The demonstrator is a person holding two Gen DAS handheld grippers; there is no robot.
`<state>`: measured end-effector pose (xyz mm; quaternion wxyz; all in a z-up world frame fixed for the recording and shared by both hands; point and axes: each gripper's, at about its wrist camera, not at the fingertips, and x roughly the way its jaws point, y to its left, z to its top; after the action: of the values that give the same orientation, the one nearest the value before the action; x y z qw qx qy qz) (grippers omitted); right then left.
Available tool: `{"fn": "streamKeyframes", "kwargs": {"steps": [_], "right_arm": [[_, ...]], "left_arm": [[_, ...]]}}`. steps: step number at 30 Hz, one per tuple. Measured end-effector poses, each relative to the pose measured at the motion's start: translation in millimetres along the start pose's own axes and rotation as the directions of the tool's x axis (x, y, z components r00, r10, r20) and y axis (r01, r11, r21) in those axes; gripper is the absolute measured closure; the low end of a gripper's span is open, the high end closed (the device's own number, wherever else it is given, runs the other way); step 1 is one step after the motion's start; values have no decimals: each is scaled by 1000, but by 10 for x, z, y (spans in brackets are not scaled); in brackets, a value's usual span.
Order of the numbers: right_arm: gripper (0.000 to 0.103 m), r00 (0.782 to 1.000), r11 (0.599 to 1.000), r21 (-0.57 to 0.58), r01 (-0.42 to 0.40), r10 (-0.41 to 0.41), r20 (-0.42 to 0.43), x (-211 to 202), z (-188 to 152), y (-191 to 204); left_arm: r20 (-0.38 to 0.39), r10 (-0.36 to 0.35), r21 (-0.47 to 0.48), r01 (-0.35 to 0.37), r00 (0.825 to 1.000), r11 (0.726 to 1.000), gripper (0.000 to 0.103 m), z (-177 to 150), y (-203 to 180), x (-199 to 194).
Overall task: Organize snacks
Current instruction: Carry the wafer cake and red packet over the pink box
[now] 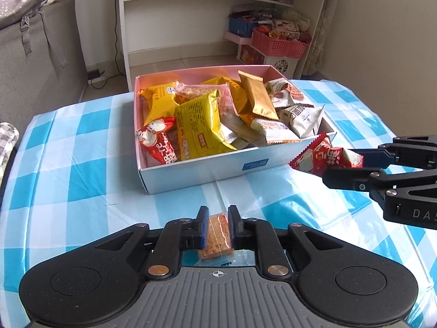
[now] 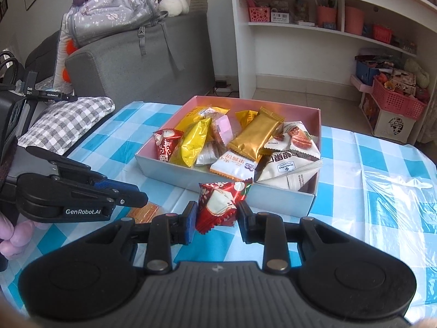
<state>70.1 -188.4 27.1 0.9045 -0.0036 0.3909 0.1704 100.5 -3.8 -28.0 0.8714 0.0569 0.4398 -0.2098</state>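
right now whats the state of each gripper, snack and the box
left gripper: shut on the orange snack bar
right gripper: shut on the red snack packet, off the table
snack box: open, nearly full
gold packet: lying atop the pile

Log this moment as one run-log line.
left gripper: shut on orange snack bar | right gripper: shut on red snack packet | box: full

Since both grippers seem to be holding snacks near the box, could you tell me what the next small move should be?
Probably carry the right gripper forward over the box and release there. It is clamped on the red packet, just short of the box's near wall, while the left gripper holds the orange bar farther back.
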Motion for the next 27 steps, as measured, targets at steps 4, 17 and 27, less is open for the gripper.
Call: {"fn": "streamKeyframes", "kwargs": {"steps": [4,17,27], "right_arm": [[75,1000,1000,-16,10,-11,-29,47,-26,32],[75,999,1000,-13,16,-16,-36,23,-28,21],[75,1000,998,55,17,-18,20,-128,72,-145]], "left_arm": [[-46,50,10,-50,998,999,48,-60,-42,91],[-107,79,-32,-83,991,996,70,-96,-82,263],[-23,23,-95,-26,999,995,71,67,-36,-82]]}}
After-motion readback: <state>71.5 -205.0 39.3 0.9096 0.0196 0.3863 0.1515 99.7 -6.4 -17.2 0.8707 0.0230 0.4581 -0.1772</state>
